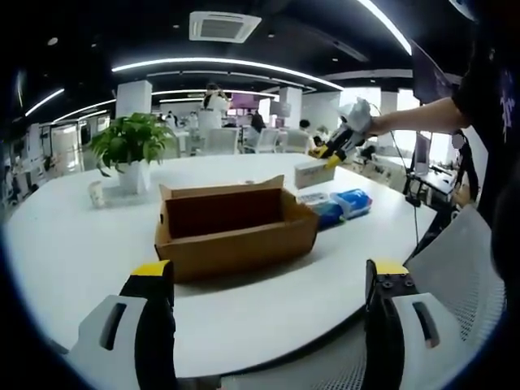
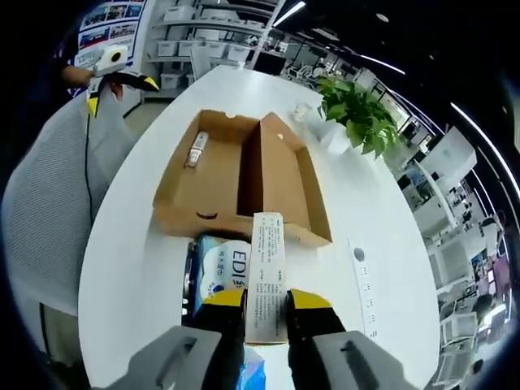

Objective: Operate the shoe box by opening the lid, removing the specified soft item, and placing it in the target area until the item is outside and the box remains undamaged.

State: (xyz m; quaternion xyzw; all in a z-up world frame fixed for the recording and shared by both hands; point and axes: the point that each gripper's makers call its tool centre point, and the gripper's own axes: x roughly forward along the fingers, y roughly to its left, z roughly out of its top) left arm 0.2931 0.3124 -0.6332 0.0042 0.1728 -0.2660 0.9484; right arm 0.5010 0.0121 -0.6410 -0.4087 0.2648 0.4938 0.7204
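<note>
The brown cardboard shoe box stands open on the white table, its lid folded out flat. A small white tube lies on the lid panel. My right gripper is shut on a long narrow white carton, held above the table beyond the box's right end. Below that carton lie blue-and-white soft tissue packs. My left gripper hangs open at the near table edge with nothing between its jaws.
A potted green plant and a small cup stand behind the box. A white power strip lies on the table. A grey mesh chair sits by the table edge. Office desks and people fill the background.
</note>
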